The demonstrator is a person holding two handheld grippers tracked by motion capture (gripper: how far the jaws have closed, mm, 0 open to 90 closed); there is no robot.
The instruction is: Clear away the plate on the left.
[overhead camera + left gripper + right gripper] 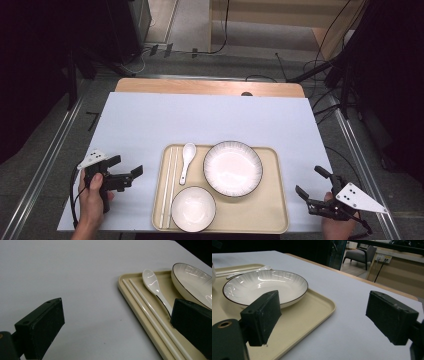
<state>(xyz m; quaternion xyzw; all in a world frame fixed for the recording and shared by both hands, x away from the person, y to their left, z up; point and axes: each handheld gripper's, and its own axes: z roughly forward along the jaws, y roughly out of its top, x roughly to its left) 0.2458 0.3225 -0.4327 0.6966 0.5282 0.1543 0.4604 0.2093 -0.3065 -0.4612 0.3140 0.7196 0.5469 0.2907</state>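
Currently both tongs (125, 166) (310, 183) agape, flanking tray (277, 200), gripping nothing

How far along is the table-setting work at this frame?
Set on the tray: plate, bowl, spoon, chopsticks. Nothing is in hand: the left tool and right tool are open, off the tray's sides. Any handling is not yet begun.

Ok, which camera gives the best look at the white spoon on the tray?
The left gripper view: the spoon lies close and sharp beside the chopsticks. The high view shows it whole but small; the right gripper view catches just a sliver behind the plate.
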